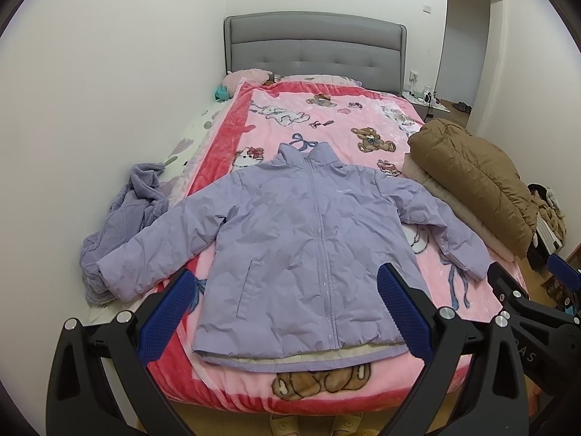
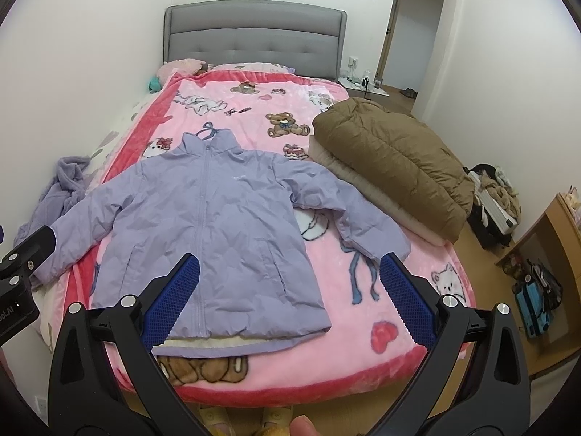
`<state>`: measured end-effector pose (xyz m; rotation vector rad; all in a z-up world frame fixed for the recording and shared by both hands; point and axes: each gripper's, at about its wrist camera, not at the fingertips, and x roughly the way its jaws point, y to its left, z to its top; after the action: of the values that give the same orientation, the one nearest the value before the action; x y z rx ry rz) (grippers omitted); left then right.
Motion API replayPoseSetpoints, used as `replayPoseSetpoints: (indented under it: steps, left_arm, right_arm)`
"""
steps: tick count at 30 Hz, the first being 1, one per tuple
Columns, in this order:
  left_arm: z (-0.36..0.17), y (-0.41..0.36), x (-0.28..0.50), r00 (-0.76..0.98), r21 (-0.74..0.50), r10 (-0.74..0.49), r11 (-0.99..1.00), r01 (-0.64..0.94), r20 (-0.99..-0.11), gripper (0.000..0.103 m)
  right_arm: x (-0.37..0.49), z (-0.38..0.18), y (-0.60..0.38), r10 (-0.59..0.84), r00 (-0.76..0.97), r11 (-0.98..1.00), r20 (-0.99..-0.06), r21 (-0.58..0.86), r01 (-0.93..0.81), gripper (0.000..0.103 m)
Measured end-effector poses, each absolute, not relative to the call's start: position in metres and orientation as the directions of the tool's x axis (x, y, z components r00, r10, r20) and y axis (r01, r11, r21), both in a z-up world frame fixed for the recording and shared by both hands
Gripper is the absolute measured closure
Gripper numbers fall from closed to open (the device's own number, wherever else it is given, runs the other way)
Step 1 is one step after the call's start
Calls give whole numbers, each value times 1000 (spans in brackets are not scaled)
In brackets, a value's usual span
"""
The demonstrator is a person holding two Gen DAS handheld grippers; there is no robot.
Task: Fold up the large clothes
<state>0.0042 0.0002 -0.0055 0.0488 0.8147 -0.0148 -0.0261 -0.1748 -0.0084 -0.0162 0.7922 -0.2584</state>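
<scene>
A lilac jacket [image 1: 305, 250] lies zipped and flat, centre frame, on the bed [image 1: 363, 116]. Both the left claw [image 1: 287, 290] and right claw [image 2: 290, 276] hover wide open, holding nothing.

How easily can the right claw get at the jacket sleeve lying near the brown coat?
Probably yes. The right claw is open above the bed's foot, and the sleeve lies flat on the pink blanket, apart from the brown coat, nothing covering it.

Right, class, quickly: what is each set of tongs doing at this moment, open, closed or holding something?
Left tongs: open, holding nothing, above the purple jacket.
Right tongs: open, holding nothing, above the same jacket.
</scene>
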Motion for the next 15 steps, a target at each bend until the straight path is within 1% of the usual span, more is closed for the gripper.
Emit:
replayPoseSetpoints:
  steps: [15]
  left_arm:
    - [-7, -2, 9, 674, 35, -7, 998, 48, -738, 5]
  right_arm:
    - [-22, -15, -179, -231, 667, 969, -709, -105, 224, 8]
